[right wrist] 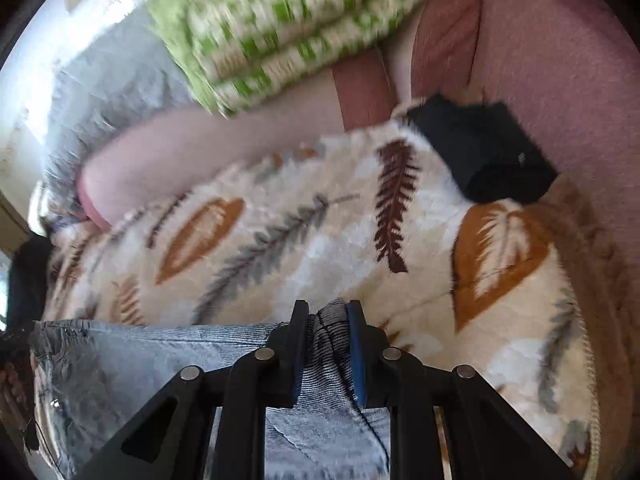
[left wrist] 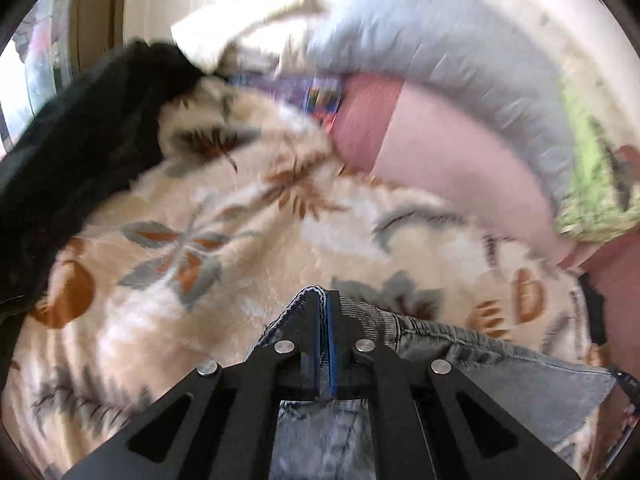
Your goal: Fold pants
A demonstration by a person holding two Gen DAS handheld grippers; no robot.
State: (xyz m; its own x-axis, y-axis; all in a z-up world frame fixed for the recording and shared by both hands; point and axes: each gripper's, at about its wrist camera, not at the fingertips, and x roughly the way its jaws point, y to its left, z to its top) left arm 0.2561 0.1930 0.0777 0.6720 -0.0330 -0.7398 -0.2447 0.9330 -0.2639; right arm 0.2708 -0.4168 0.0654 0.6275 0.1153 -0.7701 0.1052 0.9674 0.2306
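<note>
Gripping the denim pants (left wrist: 460, 364) along one edge, above the leaf-print blanket (left wrist: 224, 208): left gripper (left wrist: 323, 300) pinching fully closed on a thin fold of the cloth, right gripper (right wrist: 328, 312) clamping narrowly on a thicker bunched seam. Hanging slack between both grips, with the remainder trailing toward the near edge of the blanket. Judging progress as early: edge secured at two points, no finished fold showing, folding over and flattening on the blanket remaining.

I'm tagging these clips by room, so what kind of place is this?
Probably a bedroom or living room at home: a fleece leaf-print blanket covers a soft surface, with a grey pillow and a green patterned cushion piled behind.
</note>
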